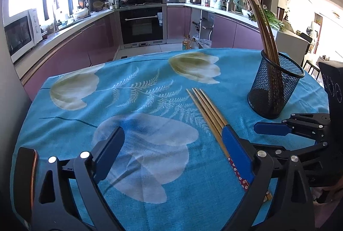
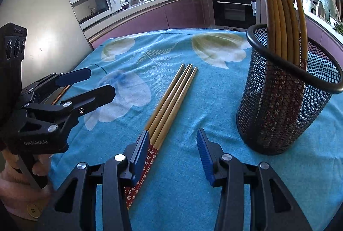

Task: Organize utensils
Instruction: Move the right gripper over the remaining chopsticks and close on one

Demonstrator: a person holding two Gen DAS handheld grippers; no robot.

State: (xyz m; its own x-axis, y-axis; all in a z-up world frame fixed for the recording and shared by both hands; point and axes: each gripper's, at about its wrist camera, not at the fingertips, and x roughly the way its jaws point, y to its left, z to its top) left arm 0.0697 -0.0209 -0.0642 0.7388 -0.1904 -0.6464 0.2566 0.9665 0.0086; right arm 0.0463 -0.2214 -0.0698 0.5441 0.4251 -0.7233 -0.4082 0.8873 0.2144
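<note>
1. Chopsticks point(image 2: 171, 102), four slim wooden sticks with red floral ends, lie side by side on the blue flowered cloth point(image 2: 214, 166).
2. Round black mesh holder point(image 2: 285, 102) stands nearby, more sticks upright inside.
3. Left gripper point(image 1: 173, 145) gapes wide; right gripper point(image 2: 172, 158) spread, empty.

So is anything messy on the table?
A little. Four chopsticks lie loose on the cloth instead of standing in the cup with the others. Nothing looks spilled or broken.

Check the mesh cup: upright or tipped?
Upright. The mesh cup stands on its base on the tablecloth, rim up, with chopsticks leaning inside it.
</note>
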